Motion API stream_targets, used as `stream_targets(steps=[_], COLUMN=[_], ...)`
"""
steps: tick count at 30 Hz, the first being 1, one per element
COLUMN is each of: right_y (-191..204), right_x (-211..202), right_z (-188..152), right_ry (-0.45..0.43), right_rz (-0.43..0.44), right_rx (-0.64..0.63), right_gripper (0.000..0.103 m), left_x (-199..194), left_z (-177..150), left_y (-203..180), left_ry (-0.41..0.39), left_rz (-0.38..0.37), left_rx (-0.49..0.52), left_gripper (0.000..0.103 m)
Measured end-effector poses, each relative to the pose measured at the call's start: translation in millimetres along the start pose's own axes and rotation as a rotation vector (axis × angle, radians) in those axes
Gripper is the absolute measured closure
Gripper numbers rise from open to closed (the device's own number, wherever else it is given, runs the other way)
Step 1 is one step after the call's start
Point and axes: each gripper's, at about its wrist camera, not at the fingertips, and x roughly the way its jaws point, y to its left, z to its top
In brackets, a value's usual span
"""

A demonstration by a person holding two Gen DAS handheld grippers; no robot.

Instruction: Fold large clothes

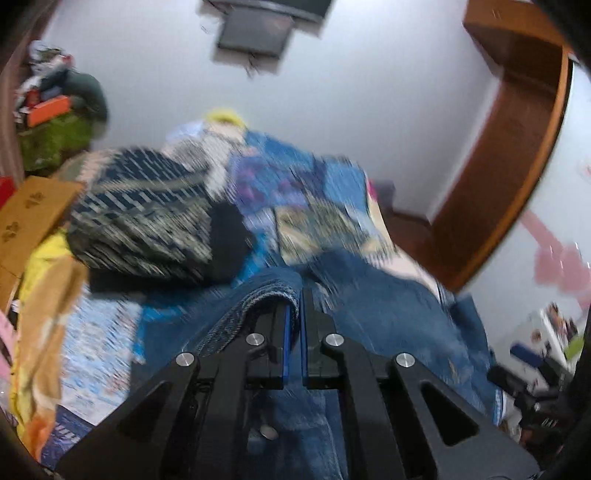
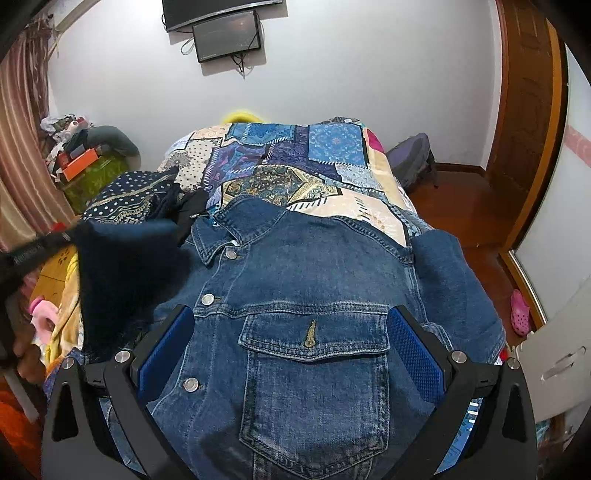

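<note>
A blue denim jacket [image 2: 314, 280] lies front up on a bed with a patchwork cover [image 2: 295, 162], collar toward the far end, its buttoned chest pocket [image 2: 314, 350] near me. My right gripper [image 2: 291, 343] is open, its blue pads spread on either side of the pocket just above the cloth. My left gripper [image 1: 294, 314] is shut on a fold of the denim jacket [image 1: 258, 306] and holds it lifted; that view is motion-blurred. In the right wrist view the lifted part shows as a dark blurred flap [image 2: 122, 266] at the jacket's left side.
A pile of dark dotted clothes [image 2: 133, 199] lies on the bed's left side. Boxes and clutter [image 2: 81, 162] stand at the far left, a cardboard box [image 1: 33, 214] beside the bed. A wooden door frame [image 2: 528, 147] and floor are at right. Screens [image 2: 225, 33] hang on the far wall.
</note>
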Motion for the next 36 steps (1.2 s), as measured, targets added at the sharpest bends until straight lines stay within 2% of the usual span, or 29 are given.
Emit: stream_targets(steps=[3,6,12,16,18,20,22,24,31,36], right_y=[1,3,5,8,11,14,17,20,35,59], right_x=[0,2,4,3,2,1,0,-1,-5,-8], right_z=[-2,-2,-4,-4,-4,-3,-2,-1,10,21], right_ry=[0.003,0.008,0.016,0.018,0.015,0.011,0.007,0.001,-0.035,-0.071], right_rz=[0.000,-0.003,-0.004,-0.005,-0.007,-0.009,-0.016,-0.024,-0.020,0.023], right_rx=[-0.011,-0.022,-0.036,-0.051,-0.064,-0.073,-0.087,-0.100,-0.144,-0.219], right_gripper=[0.000,0.000,0.000,0.000,0.000,0.000,0.000,0.000,0.000,0.000], left_x=[23,32,47,52,46,37,25,9,-36,-65], left_z=[-15,-35,-70,-77,-77,-74,-69,-63,-30,-10], left_y=[-18,-34,-60,-57,-54,-50,-44,-34,12,51], left_ry=[0.106,0.169,0.277,0.342,0.350,0.341,0.303,0.234,0.098,-0.010], left_rz=[-0.063,-0.085,-0.099,-0.109,-0.113,-0.113,-0.096,-0.054,0.067,0.159], left_rx=[0.027,0.084,0.188,0.205,0.203,0.204,0.205,0.188,0.131,0.083], left_gripper=[0.100,0.100,0.100,0.097,0.093,0.082,0.057,0.051,0.048,0.046])
